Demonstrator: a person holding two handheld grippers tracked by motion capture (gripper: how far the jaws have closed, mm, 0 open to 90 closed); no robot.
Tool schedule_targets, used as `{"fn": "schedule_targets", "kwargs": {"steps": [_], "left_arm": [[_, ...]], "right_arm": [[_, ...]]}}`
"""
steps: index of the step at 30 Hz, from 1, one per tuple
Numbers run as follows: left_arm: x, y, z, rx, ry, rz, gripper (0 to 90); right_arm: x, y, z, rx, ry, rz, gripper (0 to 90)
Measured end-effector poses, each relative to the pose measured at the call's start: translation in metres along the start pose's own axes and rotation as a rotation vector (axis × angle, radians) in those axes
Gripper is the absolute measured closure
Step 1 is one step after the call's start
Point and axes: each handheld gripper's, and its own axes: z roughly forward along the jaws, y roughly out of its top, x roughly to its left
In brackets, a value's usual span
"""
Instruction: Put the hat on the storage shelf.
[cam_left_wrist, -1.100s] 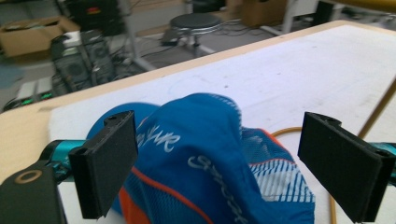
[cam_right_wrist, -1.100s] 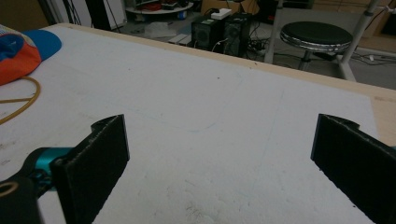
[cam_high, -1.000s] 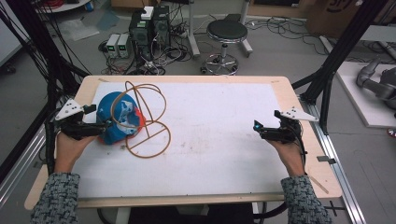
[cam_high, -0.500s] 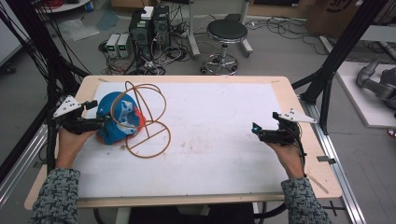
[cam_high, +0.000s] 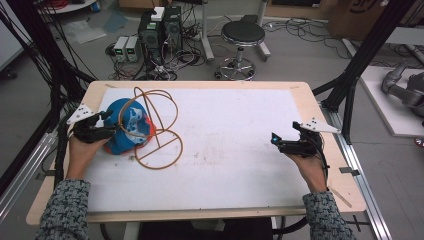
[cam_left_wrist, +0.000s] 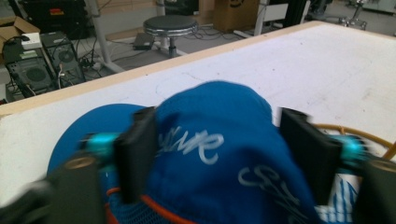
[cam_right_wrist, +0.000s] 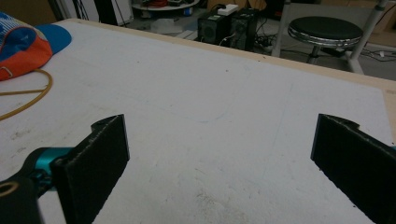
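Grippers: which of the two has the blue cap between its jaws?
The left gripper: its jaws flank the blue cap, having just been closing. The right gripper stands open over bare table.

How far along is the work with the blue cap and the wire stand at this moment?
Early stage. Done: the left gripper has reached the blue cap, which lies against the wire stand on the table. In hand: its jaws have just been closing, and both pads now sit against the cap's crown. Left: lifting and placing the cap. The right gripper waits open over bare table.
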Motion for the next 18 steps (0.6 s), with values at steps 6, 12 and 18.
{"fn": "schedule_targets", "kwargs": {"steps": [6, 12, 18], "left_arm": [[-0.0039, -0.0024, 0.0062, 0.022, 0.006, 0.011, 53.2], [-0.0044, -0.0020, 0.0045, 0.016, 0.002, 0.018, 71.2], [-0.0036, 0.0021, -0.0024, -0.023, -0.003, 0.029, 85.2]], "right_arm": [[0.0008, 0.0003, -0.0003, -0.005, 0.006, -0.002, 4.8], [0.0000, 0.0007, -0.0005, -0.003, 0.005, 0.000, 4.9], [-0.0001, 0.0008, -0.0006, 0.000, 0.004, 0.004, 4.9]]}}
